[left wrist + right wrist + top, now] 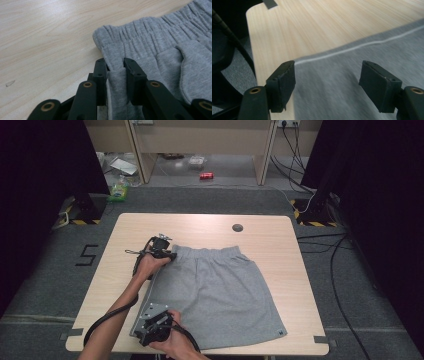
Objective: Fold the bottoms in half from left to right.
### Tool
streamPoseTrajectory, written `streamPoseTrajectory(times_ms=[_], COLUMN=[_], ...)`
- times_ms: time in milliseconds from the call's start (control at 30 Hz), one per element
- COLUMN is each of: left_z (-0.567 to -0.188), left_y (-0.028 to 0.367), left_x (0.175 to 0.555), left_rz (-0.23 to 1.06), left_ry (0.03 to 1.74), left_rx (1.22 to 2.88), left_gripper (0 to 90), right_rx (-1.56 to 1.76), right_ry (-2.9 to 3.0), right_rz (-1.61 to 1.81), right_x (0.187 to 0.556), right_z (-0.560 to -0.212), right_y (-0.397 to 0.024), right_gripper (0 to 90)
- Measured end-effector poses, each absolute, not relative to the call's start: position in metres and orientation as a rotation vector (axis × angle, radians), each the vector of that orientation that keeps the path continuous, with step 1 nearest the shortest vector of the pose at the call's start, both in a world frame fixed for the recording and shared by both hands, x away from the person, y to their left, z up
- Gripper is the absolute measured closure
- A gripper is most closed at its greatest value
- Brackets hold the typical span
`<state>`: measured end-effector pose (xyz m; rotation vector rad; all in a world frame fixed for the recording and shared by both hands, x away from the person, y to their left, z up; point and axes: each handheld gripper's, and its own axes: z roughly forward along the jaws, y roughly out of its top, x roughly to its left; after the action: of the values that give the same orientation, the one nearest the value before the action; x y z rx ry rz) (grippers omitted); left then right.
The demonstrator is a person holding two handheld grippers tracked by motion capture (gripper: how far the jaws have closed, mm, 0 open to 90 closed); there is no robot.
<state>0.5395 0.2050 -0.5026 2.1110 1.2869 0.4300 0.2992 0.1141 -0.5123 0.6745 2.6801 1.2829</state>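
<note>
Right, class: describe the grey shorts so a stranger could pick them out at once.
Start at the pale wooden table. The grey shorts lie flat across its middle and near edge, gathered waistband toward the far side. They are the one piece of cloth there, pinched at a waistband corner by the left gripper.

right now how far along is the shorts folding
Early. The grey shorts lie flat and unfolded on the table. The left gripper is shut on the waistband corner. The right gripper is open over the hem corner, not gripping yet. Folding is left.
</note>
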Motion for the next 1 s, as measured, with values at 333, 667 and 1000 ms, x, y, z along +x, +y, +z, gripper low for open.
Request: streamPoseTrajectory(times_ms=[333, 667, 1000], left_z=[-0.502, -0.501, -0.483], left_y=[0.205, 0.205, 0.200], left_x=[0.540, 0.541, 0.541], left_rz=[0.429, 0.418, 0.347], left_ry=[1.288, 1.296, 1.272], left_rx=[2.112, 2.119, 2.153], left_gripper=[72.2, 72.3, 75.9], right_rx=[0.548, 0.542, 0.538], right_ry=[2.699, 2.706, 2.631], right_rz=[1.163, 1.218, 1.327], right_x=[0.286, 0.300, 0.301], right_z=[-0.518, -0.518, -0.494], right_y=[0.128, 0.114, 0.087], right_gripper=[47.5, 83.5, 84.8])
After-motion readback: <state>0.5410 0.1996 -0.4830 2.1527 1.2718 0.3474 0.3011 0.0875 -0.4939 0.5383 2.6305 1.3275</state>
